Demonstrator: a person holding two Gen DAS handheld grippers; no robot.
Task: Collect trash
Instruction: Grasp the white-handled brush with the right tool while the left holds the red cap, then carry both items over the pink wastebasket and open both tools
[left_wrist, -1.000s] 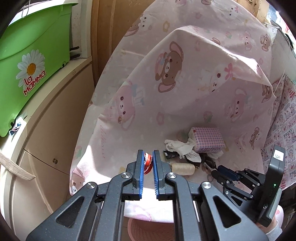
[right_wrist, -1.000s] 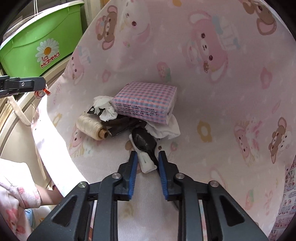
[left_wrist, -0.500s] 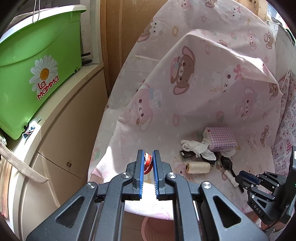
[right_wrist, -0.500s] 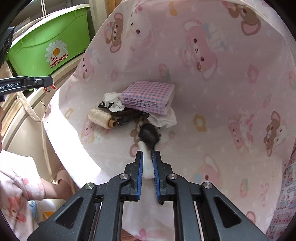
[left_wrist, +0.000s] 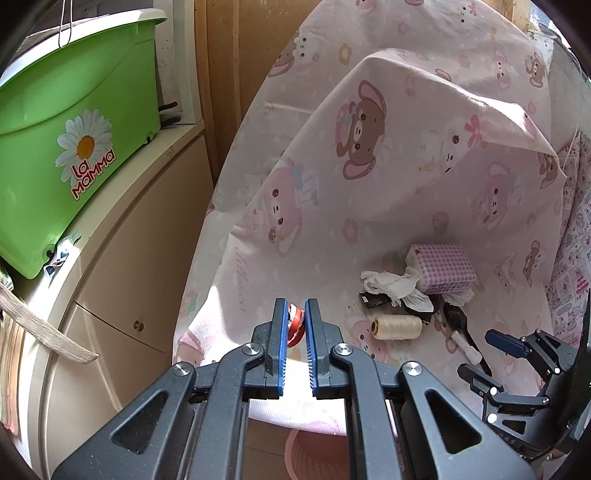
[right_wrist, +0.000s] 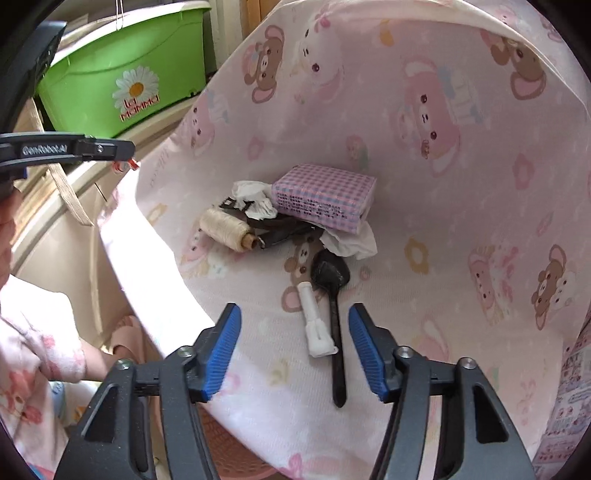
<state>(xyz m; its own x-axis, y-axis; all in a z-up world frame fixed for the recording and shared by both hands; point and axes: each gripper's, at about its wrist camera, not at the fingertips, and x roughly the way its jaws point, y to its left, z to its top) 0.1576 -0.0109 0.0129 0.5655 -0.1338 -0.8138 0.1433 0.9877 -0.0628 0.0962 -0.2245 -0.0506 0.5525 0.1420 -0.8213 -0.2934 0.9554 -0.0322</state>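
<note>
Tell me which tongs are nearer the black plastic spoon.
Right. The right tongs stand open astride the black plastic spoon on the pink cloth; the left tongs hold a red-and-white scrap off to the side.

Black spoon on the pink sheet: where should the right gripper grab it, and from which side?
Grip the black spoon on its thin straight handle, near the middle, coming down from above with the right gripper, jaws across the handle. They are open and have just been opening. The bowl end is wide and the white plastic piece lies close on the left, so stay toward the near end.
</note>
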